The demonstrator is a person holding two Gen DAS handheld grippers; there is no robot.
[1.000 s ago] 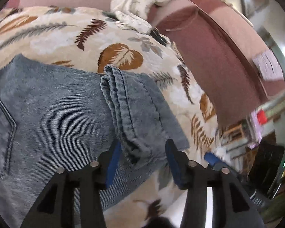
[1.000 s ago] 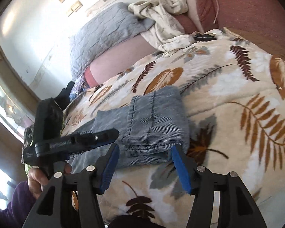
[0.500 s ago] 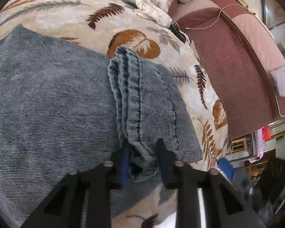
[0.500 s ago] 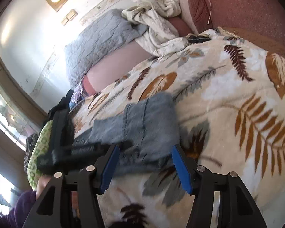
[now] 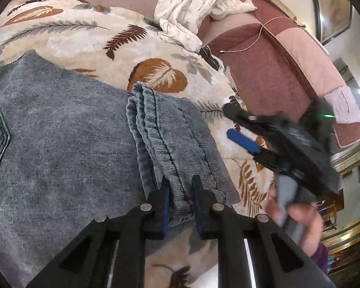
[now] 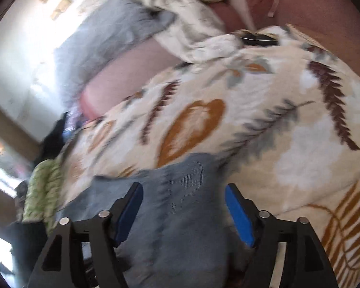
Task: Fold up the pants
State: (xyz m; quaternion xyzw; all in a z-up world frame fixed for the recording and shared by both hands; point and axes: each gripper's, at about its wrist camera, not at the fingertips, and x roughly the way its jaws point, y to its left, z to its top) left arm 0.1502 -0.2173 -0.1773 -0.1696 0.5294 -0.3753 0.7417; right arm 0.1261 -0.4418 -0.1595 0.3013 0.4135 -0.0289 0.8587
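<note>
Grey-blue jeans (image 5: 60, 144) lie flat on a leaf-patterned blanket (image 5: 72, 36). Their leg ends are folded back into a stacked hem (image 5: 170, 132). My left gripper (image 5: 180, 187) is closing on the near corner of that hem, and its blue pads pinch the layers. To the right, a hand (image 5: 297, 218) holds my right gripper (image 5: 228, 120) just beyond the hem's far edge. In the blurred right wrist view, my right gripper (image 6: 183, 192) is opening over the jeans (image 6: 180, 228). Denim lies between the wide jaws, and the pads do not touch it.
A crumpled white cloth (image 5: 192, 12) and a thin cable (image 5: 256, 38) lie on the maroon sofa back (image 5: 264, 76). A grey pillow (image 6: 108, 36) sits at the far end. Green cloth (image 6: 40, 187) lies at the blanket's left edge.
My left jaws closed from either side of the hem's corner onto it. My right gripper swept in over the leg ends, its jaws spreading wider, and now shows in the left wrist view.
</note>
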